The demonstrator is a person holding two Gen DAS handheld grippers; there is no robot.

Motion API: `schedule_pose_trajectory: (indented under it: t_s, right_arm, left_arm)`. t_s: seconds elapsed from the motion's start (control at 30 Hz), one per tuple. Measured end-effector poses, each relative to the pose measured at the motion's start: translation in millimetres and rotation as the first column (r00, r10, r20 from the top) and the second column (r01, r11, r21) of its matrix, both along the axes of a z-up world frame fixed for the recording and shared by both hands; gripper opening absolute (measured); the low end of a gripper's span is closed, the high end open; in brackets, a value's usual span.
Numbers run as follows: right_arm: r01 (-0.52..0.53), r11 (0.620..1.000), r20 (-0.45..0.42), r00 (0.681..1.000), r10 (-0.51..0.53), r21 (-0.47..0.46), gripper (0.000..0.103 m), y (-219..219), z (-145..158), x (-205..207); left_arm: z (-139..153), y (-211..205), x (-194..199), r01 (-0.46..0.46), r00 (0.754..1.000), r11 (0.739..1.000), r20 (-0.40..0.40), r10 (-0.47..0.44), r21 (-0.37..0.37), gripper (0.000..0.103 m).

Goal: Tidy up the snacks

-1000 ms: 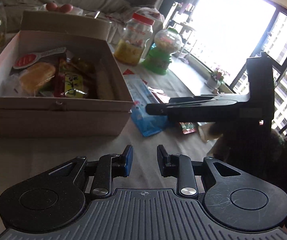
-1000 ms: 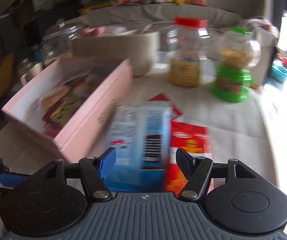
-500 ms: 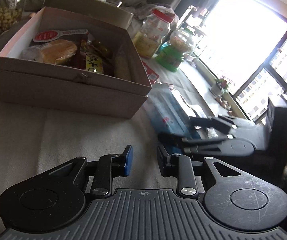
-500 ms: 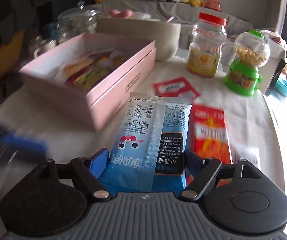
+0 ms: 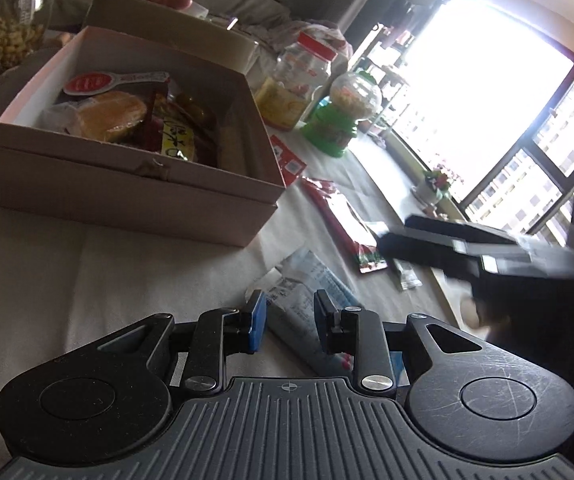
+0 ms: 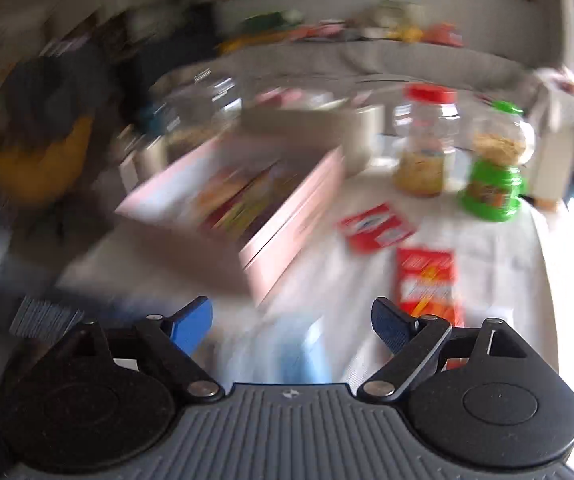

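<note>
The blue and white snack packet (image 5: 311, 280) is seen lying flat on the cloth-covered table (image 5: 87, 272), near the front corner of the pink box (image 5: 135, 200) and not yet inside it. The left gripper (image 5: 285, 314) is held just above the packet with its jaws narrow; the packet shows in the gap, but no pressing of the pads on it can be made out. The right gripper (image 6: 292, 318) is seen with its jaws opening wide, nothing pressed between them, the packet blurred below. Several snacks are already packed in the box. A red snack packet (image 6: 427, 280), a smaller red sachet (image 6: 375, 226) and a small wrapped bar (image 5: 405, 276) are left on the table, so the task is judged partly done.
</note>
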State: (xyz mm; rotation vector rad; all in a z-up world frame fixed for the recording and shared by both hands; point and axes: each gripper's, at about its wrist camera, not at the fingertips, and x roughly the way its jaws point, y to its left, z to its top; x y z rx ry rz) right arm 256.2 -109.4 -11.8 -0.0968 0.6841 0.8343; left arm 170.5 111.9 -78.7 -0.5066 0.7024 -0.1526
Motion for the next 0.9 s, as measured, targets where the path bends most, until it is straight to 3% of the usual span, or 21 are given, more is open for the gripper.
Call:
schedule_pose_trajectory:
  t_s: [0.1, 0.23, 0.33, 0.37, 0.43, 0.53, 0.6, 0.73, 0.83, 0.9]
  right_arm:
    - [0.119, 0.990, -0.186, 0.977, -0.103, 0.075, 0.088, 10.5, -5.8, 73.7]
    - [0.341, 0.939, -0.312, 0.897, -0.313, 0.040, 0.088, 38.6, -32.2, 151.7]
    - [0.404, 0.914, -0.390, 0.847, -0.361, 0.032, 0.088, 60.8, -53.3, 186.4]
    - [0.404, 0.914, -0.385, 0.847, -0.367, 0.018, 0.088, 69.1, -56.8, 191.9]
    - [0.367, 0.930, -0.284, 0.889, -0.360, -0.029, 0.085, 86.5, -54.2, 189.7]
    - [0.255, 0.951, -0.137, 0.950, -0.280, -0.174, 0.059, 101.3, -57.1, 170.4]
    - [0.200, 0.953, -0.055, 0.974, -0.218, -0.230, 0.053, 98.6, -55.9, 148.0]
    - [0.134, 0.964, -0.111, 0.981, -0.162, -0.228, 0.020, 67.2, -50.9, 105.4]
    - [0.074, 0.969, -0.135, 0.985, -0.108, -0.237, 0.018, 49.6, -55.5, 71.8]
    - [0.039, 0.967, -0.095, 0.993, -0.065, -0.252, 0.018, 43.1, -54.1, 47.7]
  left_arm:
    - [-2.4, 3.6, -1.9, 0.005, 1.000, 1.000, -0.007, -0.005, -0.001, 0.030]
    - [-8.3, 6.8, -0.2, 0.010, 1.000, 1.000, -0.029, -0.010, -0.015, 0.030]
    - [-13.1, 7.5, 1.1, 0.024, 0.999, 0.999, -0.039, -0.025, -0.027, 0.030]
    - [-14.8, 7.6, 1.3, 0.030, 0.999, 0.999, -0.044, -0.031, -0.030, 0.030]
    - [-18.1, 7.6, 1.6, 0.043, 0.998, 0.999, -0.054, -0.045, -0.030, 0.030]
    - [-22.8, 9.1, 0.2, 0.050, 0.997, 0.998, -0.065, -0.052, -0.039, 0.030]
    - [-25.9, 9.9, 1.6, 0.046, 0.996, 0.998, -0.070, -0.050, -0.053, 0.030]
    - [-27.1, 8.0, 3.8, 0.044, 0.996, 0.997, -0.072, -0.048, -0.062, 0.029]
    - [-25.2, 4.6, 3.5, 0.046, 0.996, 0.997, -0.067, -0.050, -0.054, 0.029]
    - [-23.3, 1.5, 4.2, 0.048, 0.996, 0.998, -0.068, -0.051, -0.042, 0.029]
